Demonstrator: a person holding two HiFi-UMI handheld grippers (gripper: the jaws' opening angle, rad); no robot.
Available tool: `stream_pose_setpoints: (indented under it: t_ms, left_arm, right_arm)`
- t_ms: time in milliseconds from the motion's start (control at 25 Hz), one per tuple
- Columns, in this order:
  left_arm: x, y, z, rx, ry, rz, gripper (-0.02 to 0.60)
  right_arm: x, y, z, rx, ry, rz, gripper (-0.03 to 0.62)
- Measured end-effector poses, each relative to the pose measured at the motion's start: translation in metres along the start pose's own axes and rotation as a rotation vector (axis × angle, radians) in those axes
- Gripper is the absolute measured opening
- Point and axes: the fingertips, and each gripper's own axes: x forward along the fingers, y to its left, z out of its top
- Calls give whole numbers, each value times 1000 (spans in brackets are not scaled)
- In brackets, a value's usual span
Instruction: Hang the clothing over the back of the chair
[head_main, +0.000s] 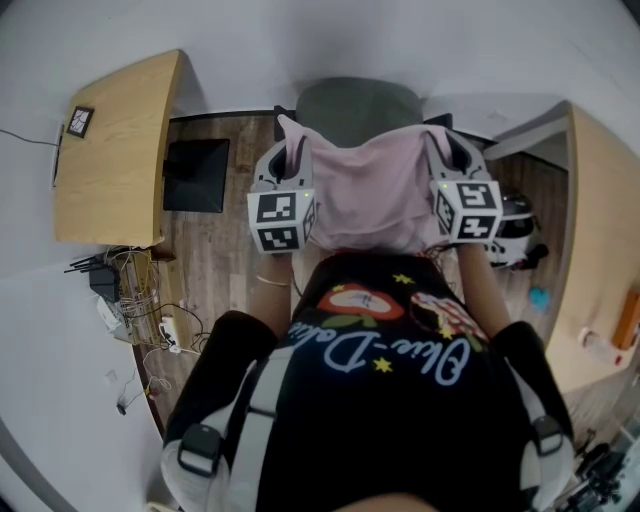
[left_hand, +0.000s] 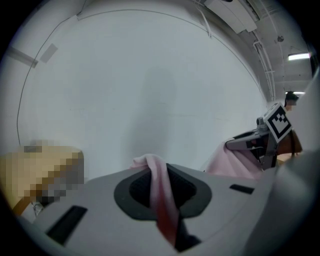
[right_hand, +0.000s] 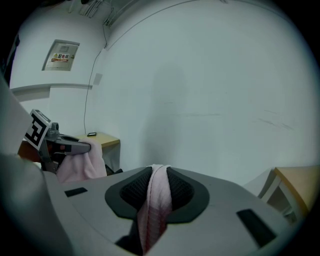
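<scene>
Gripping a pale pink cloth garment (head_main: 372, 190), left hand-held gripper (head_main: 291, 145) and right hand-held gripper (head_main: 446, 142) hold it spread by a grey chair back (head_main: 357, 105)

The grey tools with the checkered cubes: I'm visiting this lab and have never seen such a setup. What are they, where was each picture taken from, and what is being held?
There is no robot here. A person holds a two-jaw gripper in each hand, and the cubes with square markers are part of those grippers. The head view comes from a camera on the person's head that looks steeply down. The other two views come from cameras riding on each gripper, looking along its jaws. The left gripper and the right gripper each pinch an upper corner of a pink garment, which is spread between them close to the grey chair back. A wooden table stands at the head view's left.
</scene>
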Motion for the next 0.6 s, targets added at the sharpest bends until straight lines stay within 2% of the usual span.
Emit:
stream_pose_setpoints:
  t_ms: [600]
  left_arm:
    - [13, 6, -16, -19, 96, -19, 32]
  right_arm:
    - [10, -2, -11, -39, 85, -19, 78]
